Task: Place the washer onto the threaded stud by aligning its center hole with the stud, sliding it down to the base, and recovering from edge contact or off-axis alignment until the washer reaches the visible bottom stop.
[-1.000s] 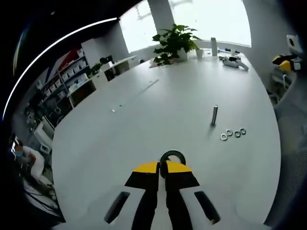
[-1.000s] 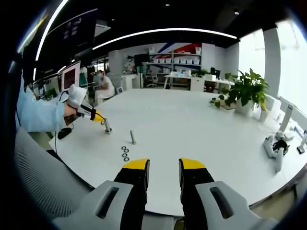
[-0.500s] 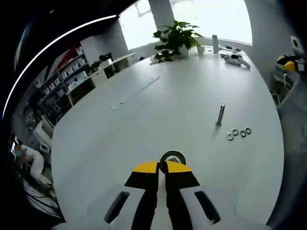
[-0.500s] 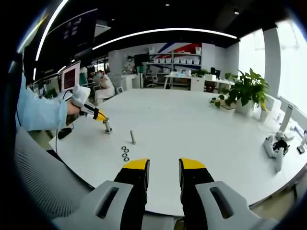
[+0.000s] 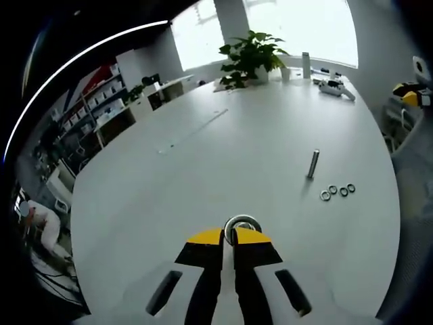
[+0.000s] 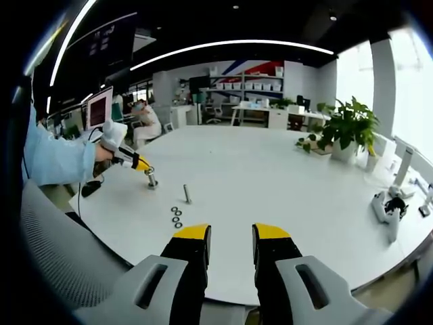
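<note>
My left gripper [image 5: 228,236] is shut on a metal washer [image 5: 242,223] that sticks out past its yellow tips. From the right gripper view, a gloved hand holds that left gripper [image 6: 141,164] with its tip at the top of a short upright stud [image 6: 152,179]. I cannot tell whether the washer's hole is over that stud. A second threaded stud [image 5: 313,164] stands upright on the white table [image 5: 223,156], also seen as the stud [image 6: 187,193]. My right gripper [image 6: 230,233] is open with nothing between its fingers, near the table's front edge.
Several spare washers [image 5: 338,191] lie beside the second stud, the same spare washers [image 6: 177,217] in the right gripper view. A potted plant [image 5: 252,57] and a white device [image 5: 335,87] sit at the far end. A grey mesh chair [image 6: 61,250] is on the left.
The left gripper has tilted and shifted slightly, and the washer now lies flatter at its tips. The hand holding it has lifted a little. The right gripper has not moved.
</note>
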